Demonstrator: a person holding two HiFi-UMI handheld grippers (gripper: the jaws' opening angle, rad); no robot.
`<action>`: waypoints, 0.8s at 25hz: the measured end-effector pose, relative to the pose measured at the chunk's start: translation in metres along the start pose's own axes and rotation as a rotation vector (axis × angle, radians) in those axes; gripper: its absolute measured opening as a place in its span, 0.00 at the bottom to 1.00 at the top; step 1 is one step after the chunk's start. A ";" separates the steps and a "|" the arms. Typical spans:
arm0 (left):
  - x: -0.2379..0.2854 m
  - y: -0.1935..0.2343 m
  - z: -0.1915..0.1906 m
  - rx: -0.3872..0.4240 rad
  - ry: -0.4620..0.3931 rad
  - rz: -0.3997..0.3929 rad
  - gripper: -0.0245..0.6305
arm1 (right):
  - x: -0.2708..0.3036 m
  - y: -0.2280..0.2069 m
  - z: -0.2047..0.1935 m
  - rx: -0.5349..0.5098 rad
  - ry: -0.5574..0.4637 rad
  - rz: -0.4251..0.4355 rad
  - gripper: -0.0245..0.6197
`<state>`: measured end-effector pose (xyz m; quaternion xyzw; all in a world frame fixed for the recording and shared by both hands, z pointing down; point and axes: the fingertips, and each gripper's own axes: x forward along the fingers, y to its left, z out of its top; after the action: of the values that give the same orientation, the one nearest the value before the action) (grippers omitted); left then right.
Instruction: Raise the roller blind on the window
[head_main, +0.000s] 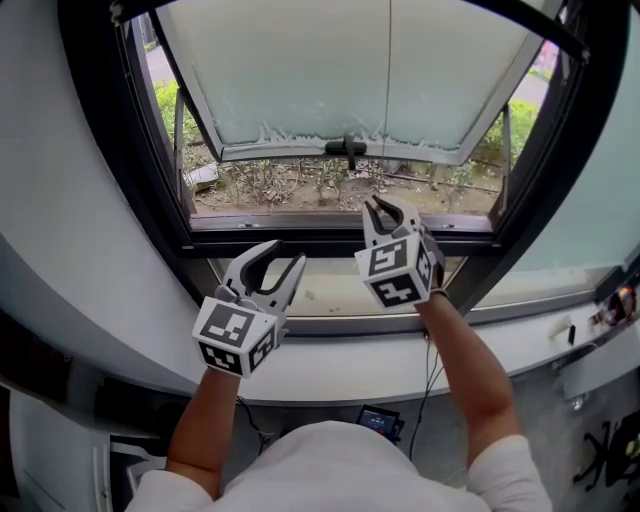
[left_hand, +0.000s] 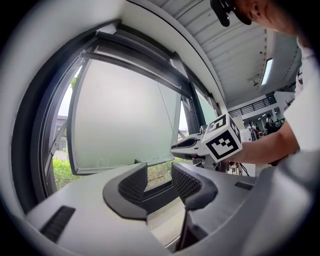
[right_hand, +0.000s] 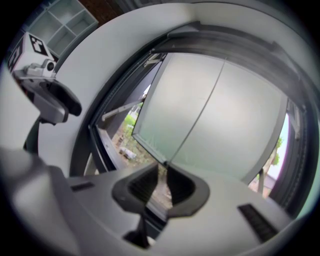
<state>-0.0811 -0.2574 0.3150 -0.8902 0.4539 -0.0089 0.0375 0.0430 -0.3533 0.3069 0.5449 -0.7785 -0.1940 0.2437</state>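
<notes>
A thin pull cord (head_main: 390, 70) hangs straight down in front of the frosted, outward-tilted window pane (head_main: 300, 70). My right gripper (head_main: 385, 212) is held at the lower edge of the black window frame (head_main: 330, 242). In the right gripper view the cord (right_hand: 200, 110) runs down into my right gripper (right_hand: 163, 180), whose jaws are shut on it. My left gripper (head_main: 283, 252) hangs lower and to the left, over the sill. Its jaws (left_hand: 159, 182) stand open with nothing between them. No blind fabric shows in any view.
A pale window sill (head_main: 330, 372) runs below the frame. A black handle (head_main: 347, 148) sits on the pane's lower edge. Cables (head_main: 430, 370) hang under the sill, and small items (head_main: 612, 300) lie at its right end. Plants and ground show outside.
</notes>
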 end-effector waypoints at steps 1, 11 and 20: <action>-0.001 -0.002 -0.004 -0.009 0.006 -0.004 0.29 | -0.001 -0.002 0.002 0.002 -0.004 -0.003 0.13; -0.008 -0.024 -0.020 -0.053 0.030 -0.055 0.29 | -0.008 -0.010 0.023 0.017 -0.060 -0.014 0.13; -0.012 -0.034 -0.031 -0.092 0.048 -0.083 0.29 | -0.012 -0.017 0.038 0.022 -0.091 -0.025 0.13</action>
<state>-0.0621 -0.2299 0.3486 -0.9087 0.4171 -0.0109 -0.0145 0.0372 -0.3461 0.2646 0.5479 -0.7839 -0.2132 0.1995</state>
